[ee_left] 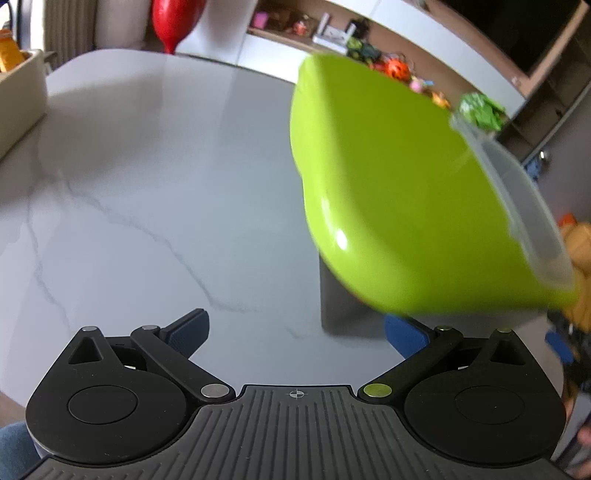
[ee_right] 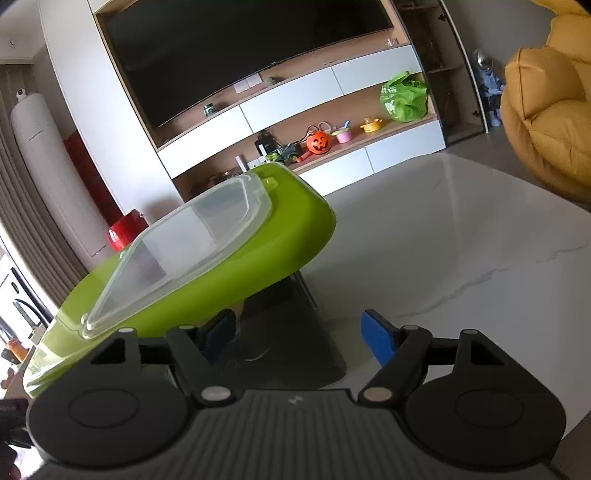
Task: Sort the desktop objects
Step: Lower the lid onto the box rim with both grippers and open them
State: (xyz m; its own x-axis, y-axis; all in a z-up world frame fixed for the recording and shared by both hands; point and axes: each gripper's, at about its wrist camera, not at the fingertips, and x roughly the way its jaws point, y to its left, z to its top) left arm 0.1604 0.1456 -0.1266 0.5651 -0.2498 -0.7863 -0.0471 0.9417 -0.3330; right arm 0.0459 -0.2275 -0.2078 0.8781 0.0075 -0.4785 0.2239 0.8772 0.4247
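A lime-green lunch box (ee_left: 388,192) with a clear lid (ee_left: 517,192) hangs tilted at the right of the left wrist view, blurred. It leans on a dark grey block (ee_left: 343,306) that stands on the white marble table (ee_left: 147,221). My left gripper (ee_left: 295,332) is open and empty, its right fingertip (ee_left: 402,336) under the box's low edge. In the right wrist view the green box (ee_right: 258,258) slopes down to the left, lid (ee_right: 192,251) up, over the dark block (ee_right: 291,332). My right gripper (ee_right: 299,336) is open, the block just beyond and between its fingers, not pressed.
A beige bin (ee_left: 18,99) with an orange item stands at the table's far left. Something red (ee_left: 173,22) stands beyond the far edge. A yellow cushioned seat (ee_right: 546,110) sits right of the table (ee_right: 443,240). A shelf of toys (ee_right: 321,142) lines the back wall.
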